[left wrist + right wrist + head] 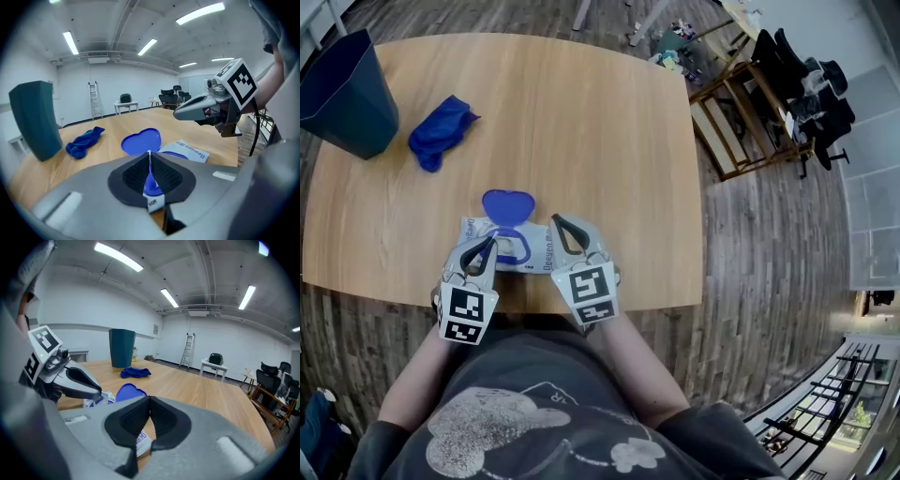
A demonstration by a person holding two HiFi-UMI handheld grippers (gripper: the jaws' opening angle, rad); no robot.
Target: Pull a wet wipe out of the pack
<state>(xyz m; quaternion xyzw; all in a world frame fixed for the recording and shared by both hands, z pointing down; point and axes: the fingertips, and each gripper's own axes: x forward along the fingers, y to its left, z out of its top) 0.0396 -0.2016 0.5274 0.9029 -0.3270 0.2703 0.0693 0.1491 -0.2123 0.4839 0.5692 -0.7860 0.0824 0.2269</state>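
Observation:
The white wet wipe pack (539,253) lies near the table's front edge, its blue heart-shaped lid (507,204) flipped open toward the far side. My left gripper (490,241) sits at the pack's blue opening ring (152,185). Its jaws are almost together on a thin white edge of wet wipe (150,157) that runs up between the pads. My right gripper (555,221) hovers over the pack's right end. In the right gripper view its pads (140,416) meet with nothing between them, and the pack's corner (143,442) shows below.
A crumpled blue cloth (441,131) lies on the wooden table (581,122) at the left, beside a dark blue bin (342,94) at the far left corner. Chairs and a wooden rack (750,112) stand on the floor to the right.

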